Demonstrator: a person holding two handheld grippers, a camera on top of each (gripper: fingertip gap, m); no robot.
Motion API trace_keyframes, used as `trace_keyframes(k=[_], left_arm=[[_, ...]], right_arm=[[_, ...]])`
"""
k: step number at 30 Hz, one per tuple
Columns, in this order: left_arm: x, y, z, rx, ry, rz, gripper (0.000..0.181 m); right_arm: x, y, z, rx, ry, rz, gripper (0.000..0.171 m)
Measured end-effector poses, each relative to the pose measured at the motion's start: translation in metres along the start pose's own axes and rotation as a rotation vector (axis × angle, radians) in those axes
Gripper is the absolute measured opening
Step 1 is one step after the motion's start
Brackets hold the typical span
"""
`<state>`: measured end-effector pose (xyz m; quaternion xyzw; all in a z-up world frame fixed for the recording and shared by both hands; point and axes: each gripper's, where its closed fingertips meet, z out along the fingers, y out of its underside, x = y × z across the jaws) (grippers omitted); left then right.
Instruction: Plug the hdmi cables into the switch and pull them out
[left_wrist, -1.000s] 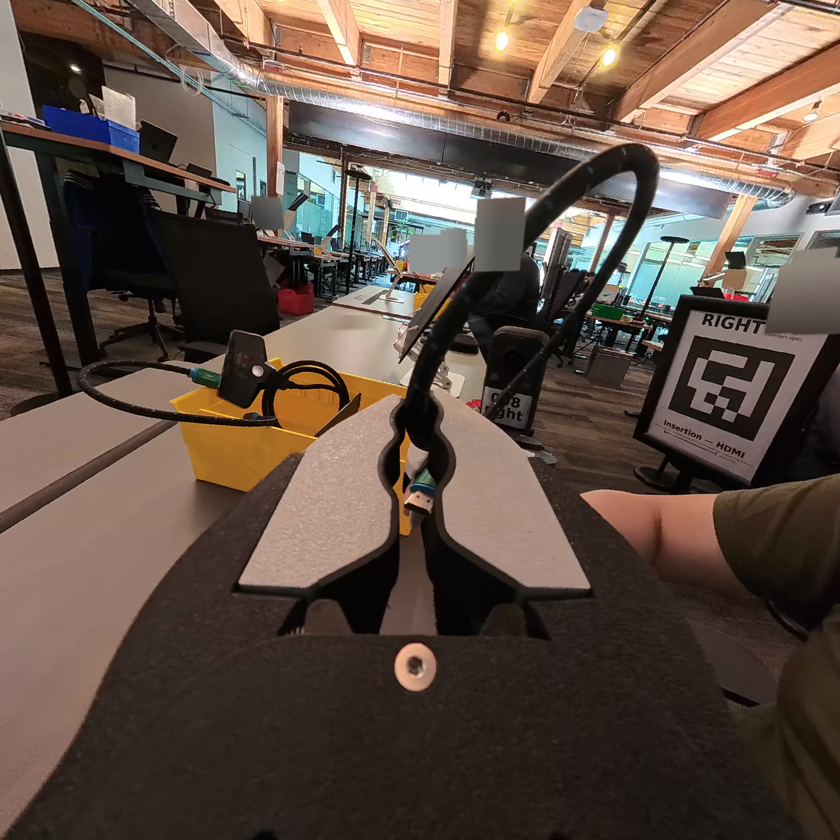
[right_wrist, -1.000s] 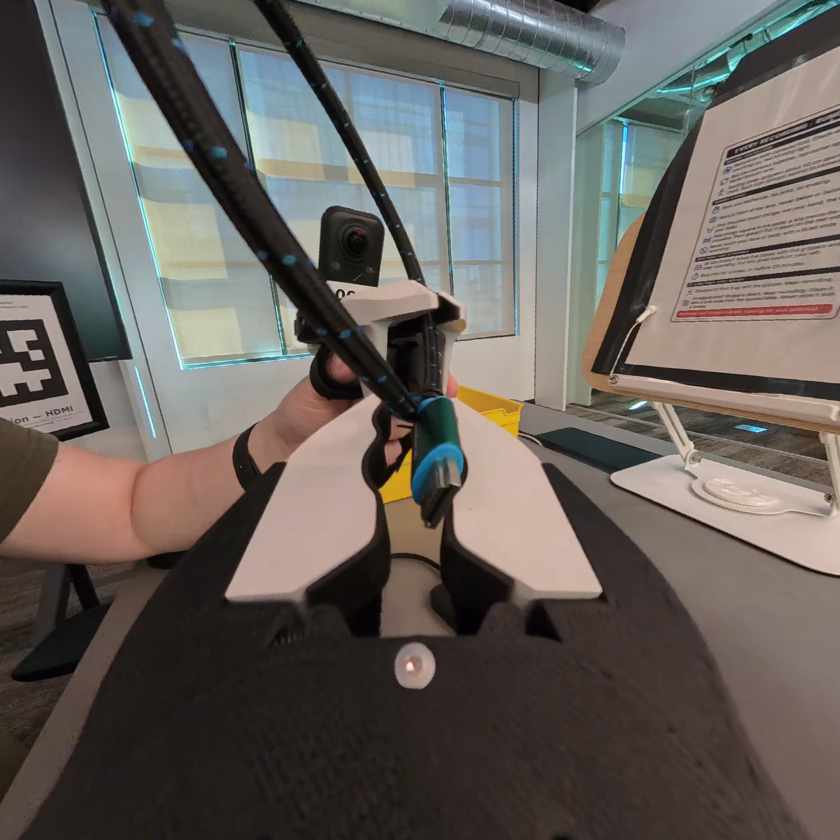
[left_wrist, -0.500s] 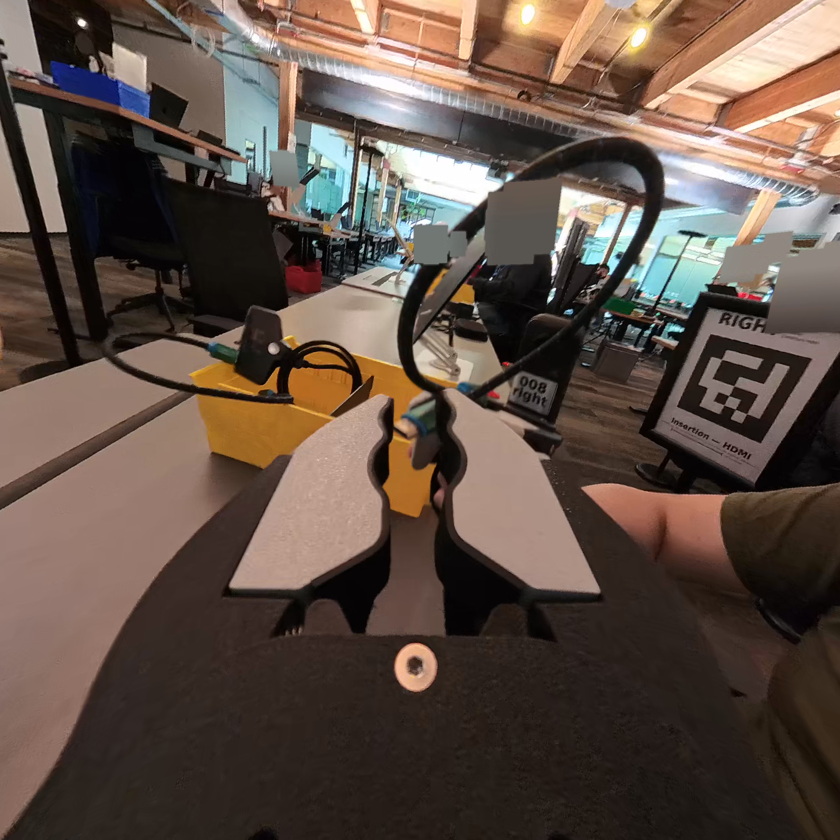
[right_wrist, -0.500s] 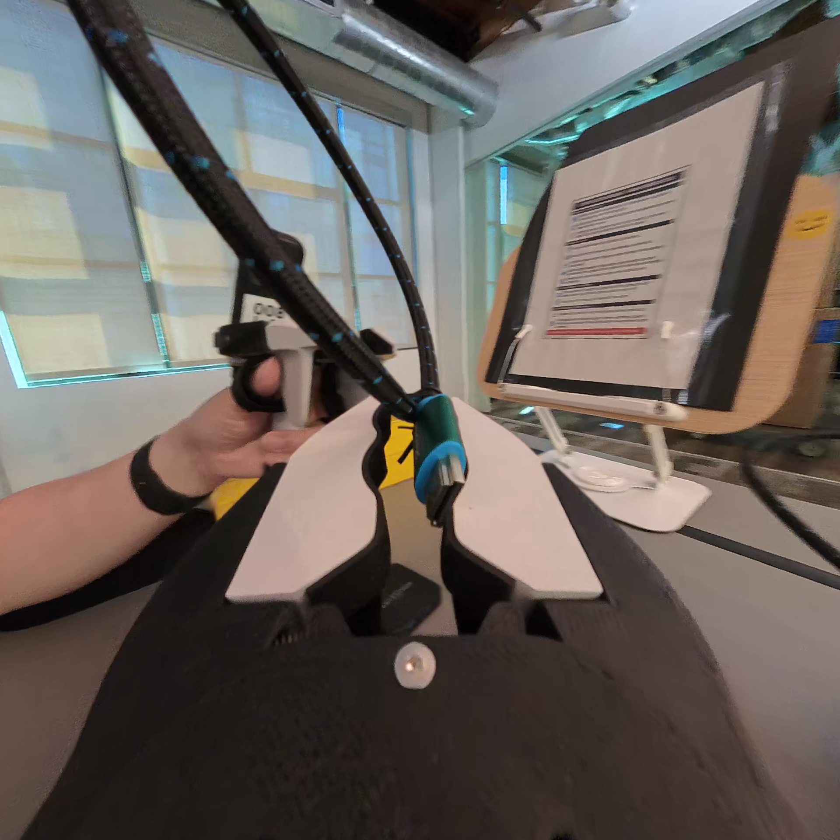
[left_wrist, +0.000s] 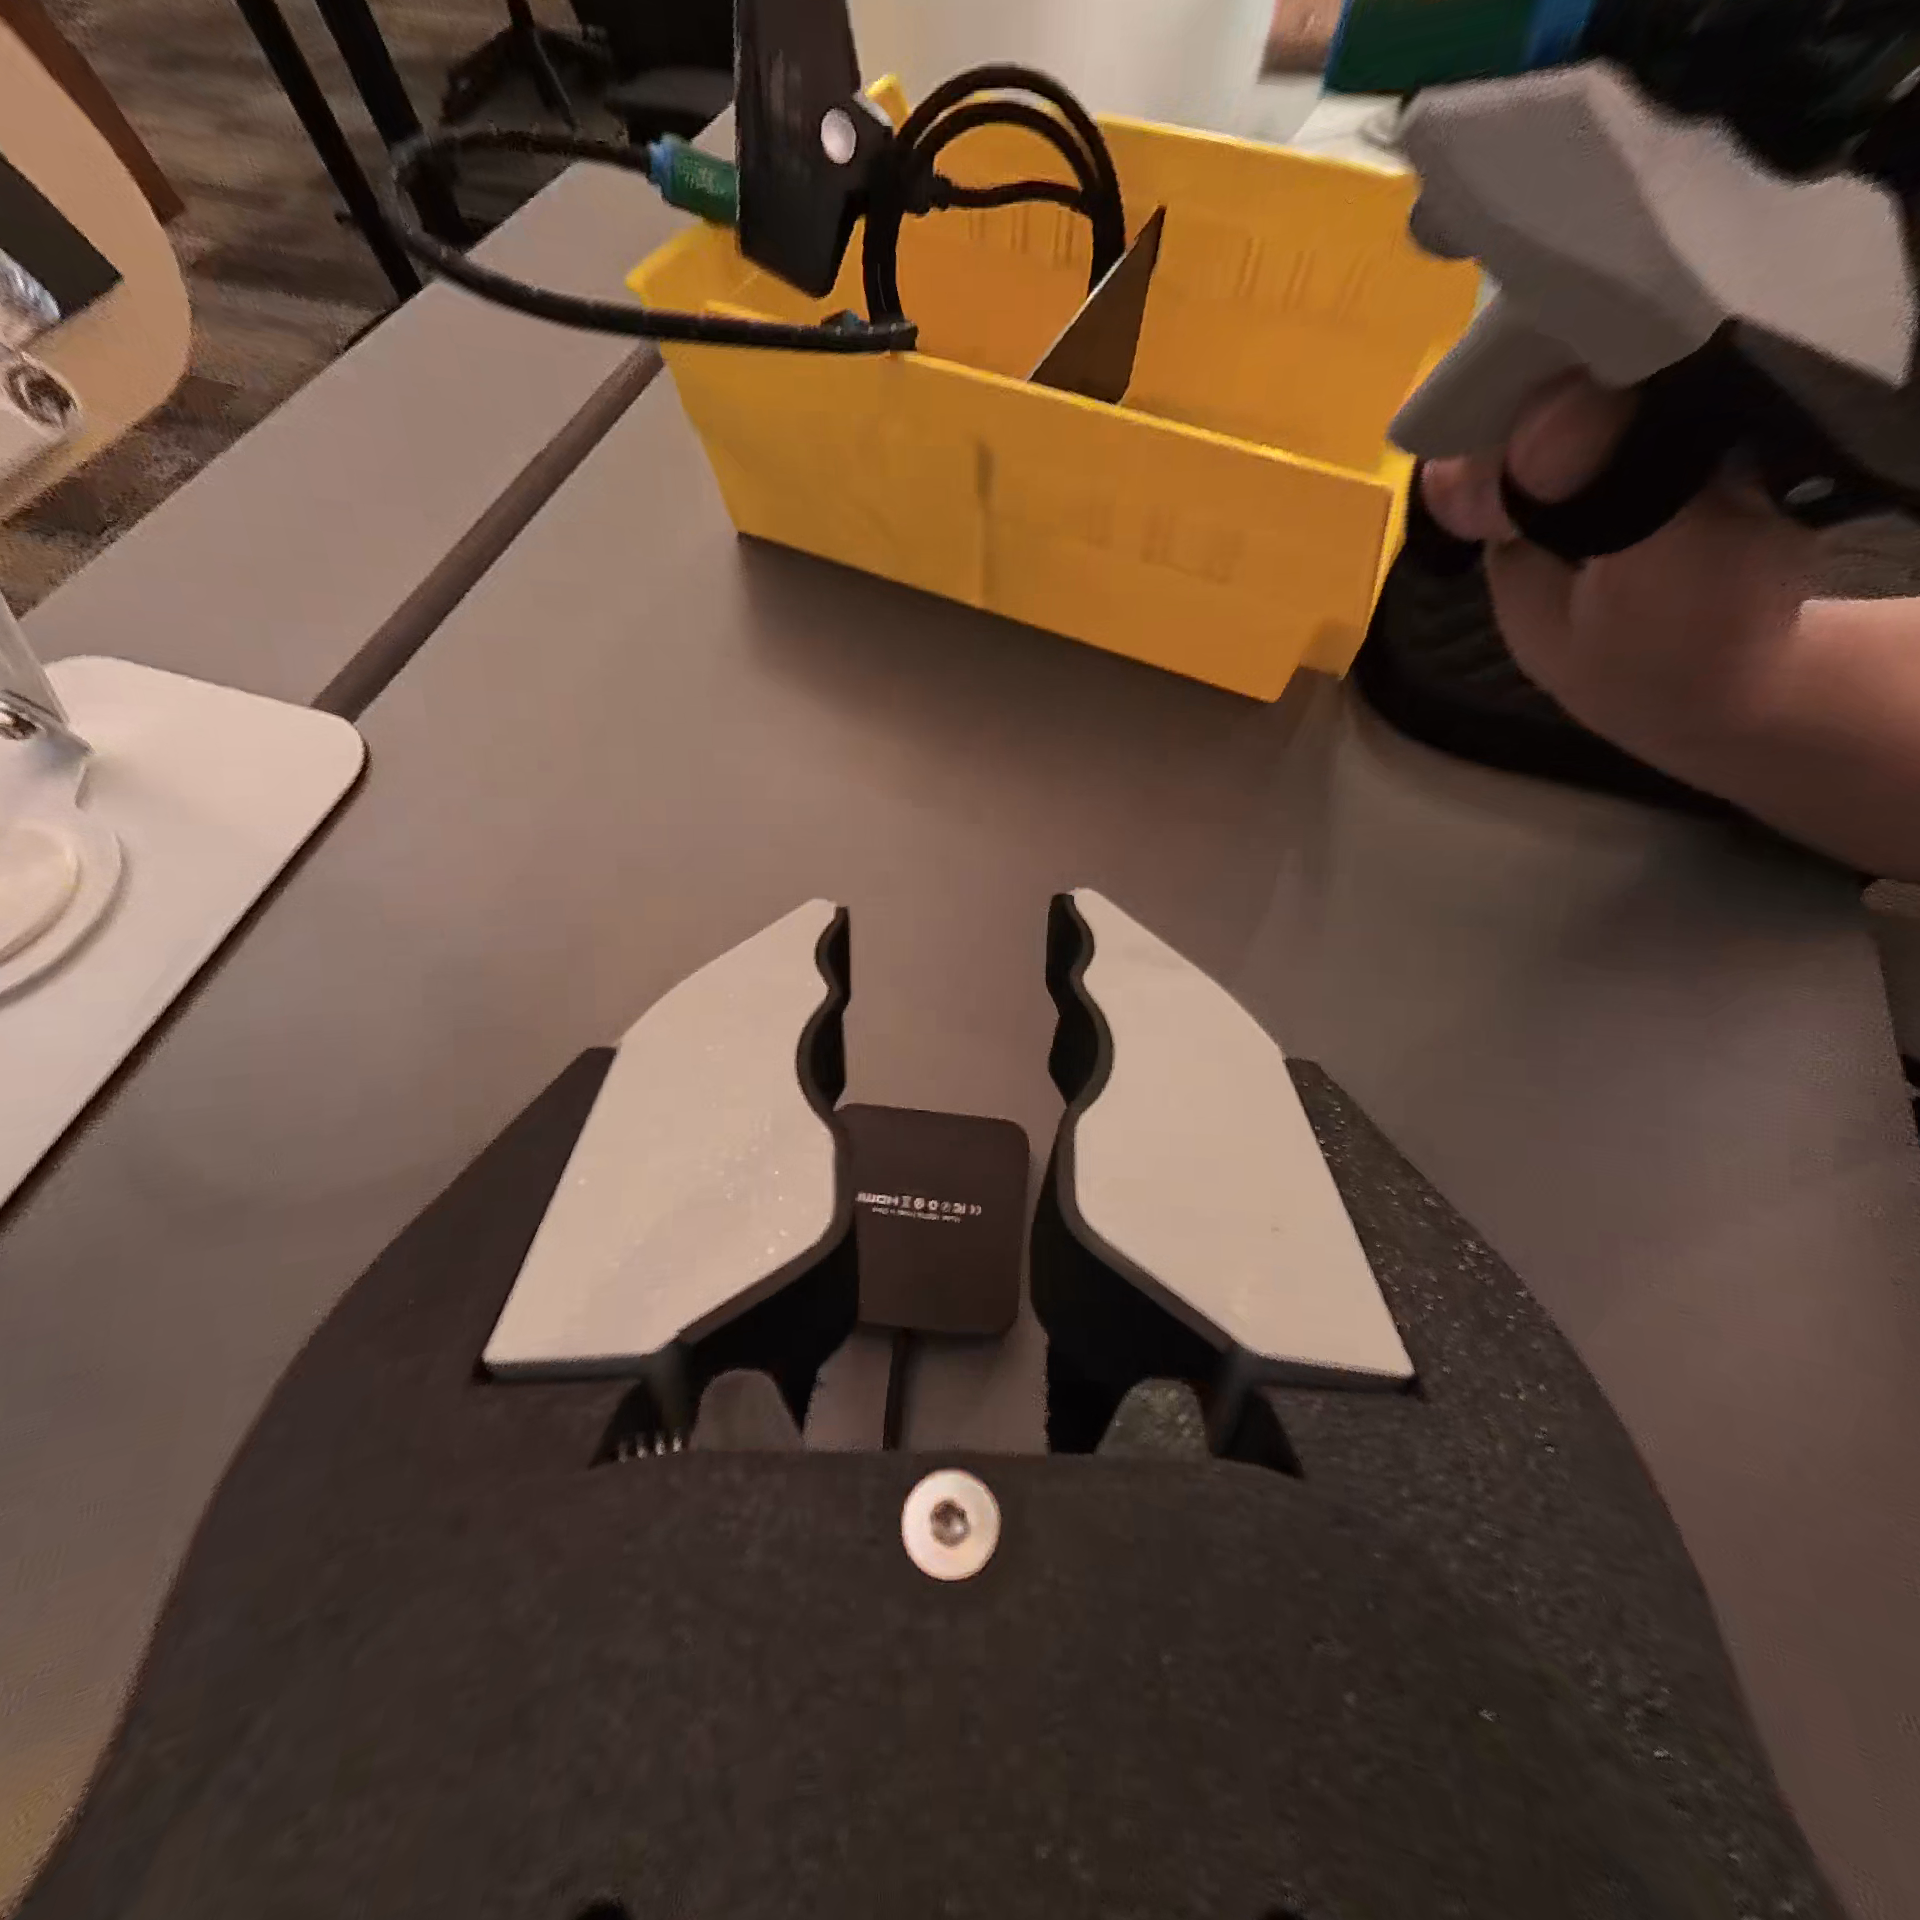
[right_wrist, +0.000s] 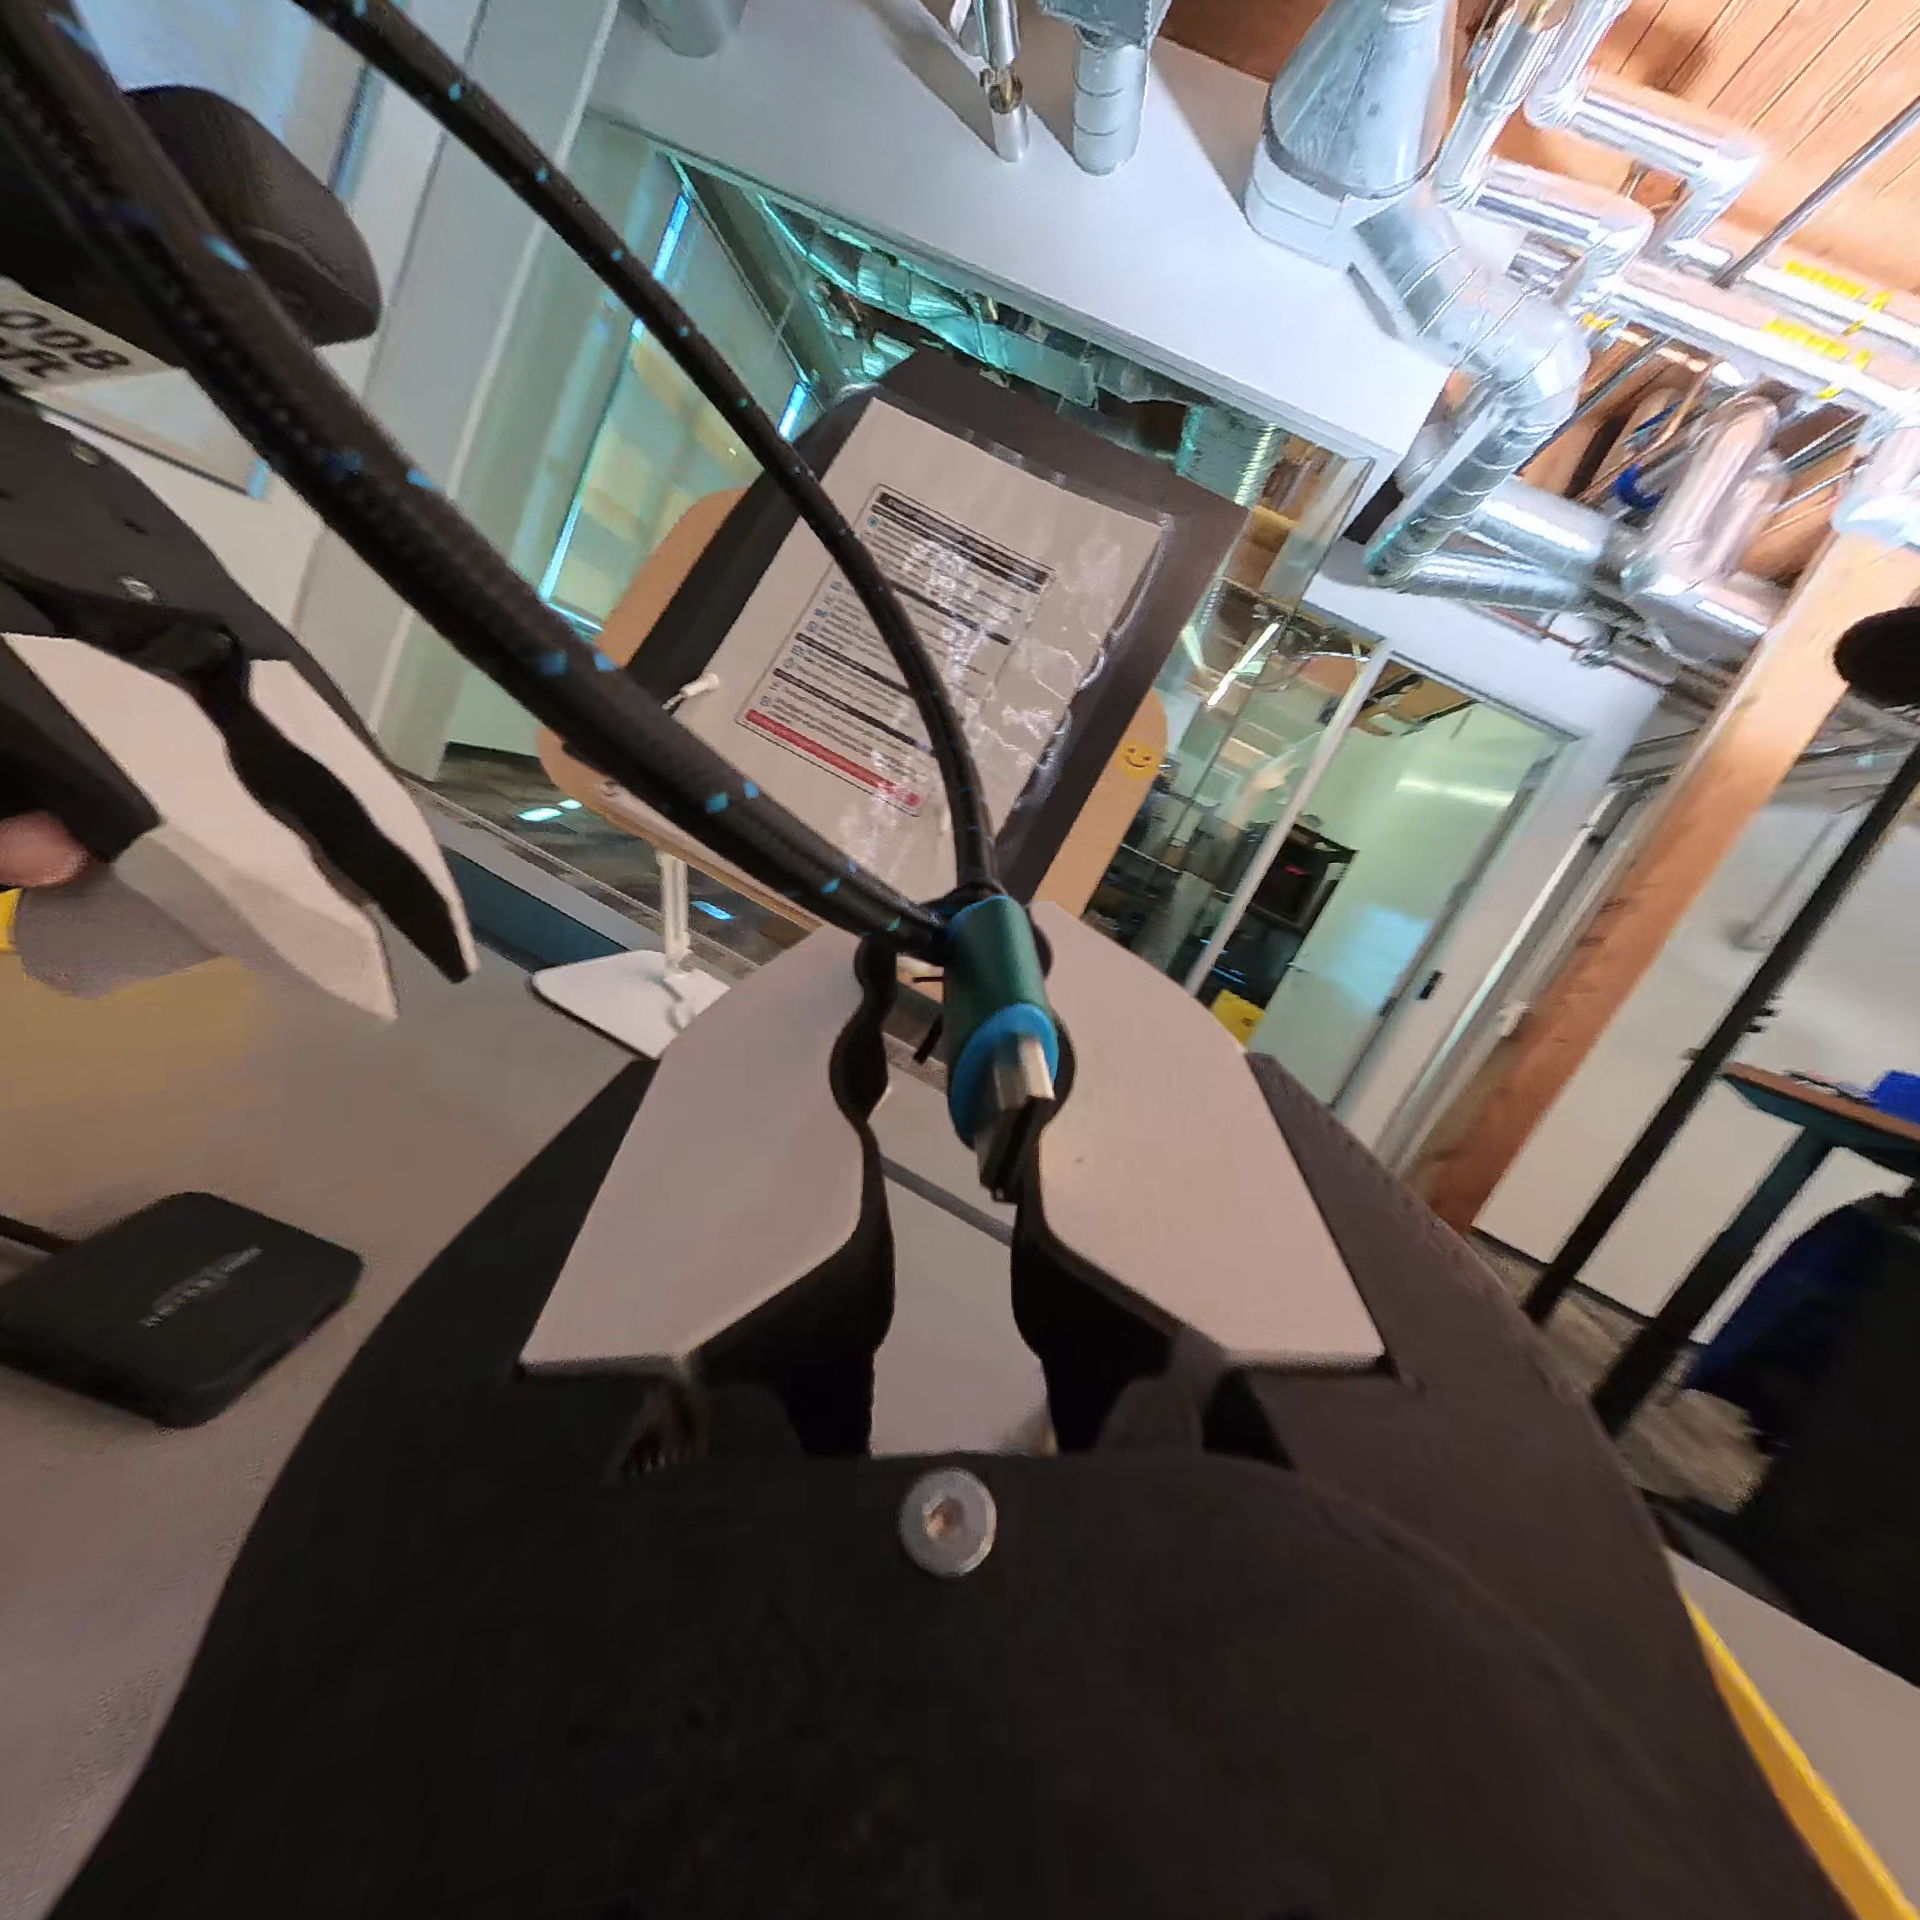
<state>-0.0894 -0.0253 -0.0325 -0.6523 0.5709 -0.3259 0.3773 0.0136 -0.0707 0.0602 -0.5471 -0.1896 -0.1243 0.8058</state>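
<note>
Switch (left_wrist: 940, 1231), a small flat black box with rounded corners, lies on the grey surface (left_wrist: 644, 831) directly below the left gripper (left_wrist: 948, 914), seen through the gap between its two grey fingers (left_wrist: 717, 1132). A thin black lead runs from the near edge of the switch back under the gripper. The left jaws stand wide apart and hold nothing.

In the right wrist view the same switch (right_wrist: 171, 1304) lies low at the left, with the left gripper (right_wrist: 416, 966) hanging above and beyond it. The right gripper (right_wrist: 951, 935) has its jaws closed narrowly on a braided black HDMI cable (right_wrist: 582, 686) just behind its plug (right_wrist: 997, 1039), a teal and blue shell with a metal tip pointing back toward the camera. The cable rises to the upper left and loops back down to the jaws.

Beyond the switch stands a yellow bin (left_wrist: 1060, 457) with a dark divider; a second black switch (left_wrist: 800, 135) with cables plugged into it rests on the bin's far left rim. A person's hand (left_wrist: 1621, 623) grips the right gripper's handle beside the bin. A white stand base (left_wrist: 177, 810) sits at the left, and a document holder (right_wrist: 935, 665) with a printed sheet stands behind.
</note>
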Motion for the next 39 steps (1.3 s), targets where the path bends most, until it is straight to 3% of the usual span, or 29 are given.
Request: trace_keyframes(k=[8, 19, 39], left_arm=[[-0.011, 0.034, 0.008, -0.025, -0.036, -0.065, 0.05], [0.007, 0.087, 0.008, -0.114, -0.039, -0.088, 0.061], [0.0, 0.109, 0.014, -0.196, -0.066, -0.058, 0.059]], right_arm=[[0.017, 0.006, -0.002, -0.02, 0.067, 0.013, 0.023], [0.017, 0.005, -0.003, -0.019, 0.054, 0.079, 0.022], [0.011, 0.009, -0.001, -0.017, -0.008, 0.172, 0.023]])
